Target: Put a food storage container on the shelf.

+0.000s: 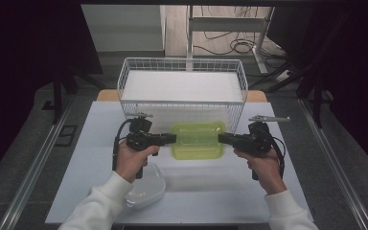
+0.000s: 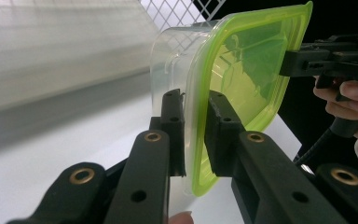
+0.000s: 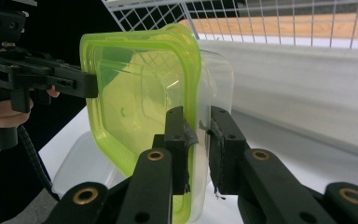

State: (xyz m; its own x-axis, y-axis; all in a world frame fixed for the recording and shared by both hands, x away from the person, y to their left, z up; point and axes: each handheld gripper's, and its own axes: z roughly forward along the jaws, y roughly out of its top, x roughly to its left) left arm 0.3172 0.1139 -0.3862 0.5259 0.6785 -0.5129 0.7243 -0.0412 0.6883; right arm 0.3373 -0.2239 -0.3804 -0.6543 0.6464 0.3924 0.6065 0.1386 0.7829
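Sitting at frame centre on the table (image 1: pixel 91 158), just below the wire basket (image 1: pixel 182 86): lidded box (image 1: pixel 197 139), clear tub under green lid (image 2: pixel 242 70). Looking light, thin-walled, likely flexing and slick; best pinching at the stiff lid rim on opposite ends. Left gripper (image 1: pixel 171 139) clamping the left rim, right gripper (image 1: pixel 222 138) clamping the right rim. Standing in the way above: basket front. Lying lower left: spare clear tub (image 1: pixel 146 188).

A white table (image 1: pixel 100 143) stands on grey floor (image 1: pixel 19 158), with cables (image 1: pixel 235 45) beyond in dim surroundings.
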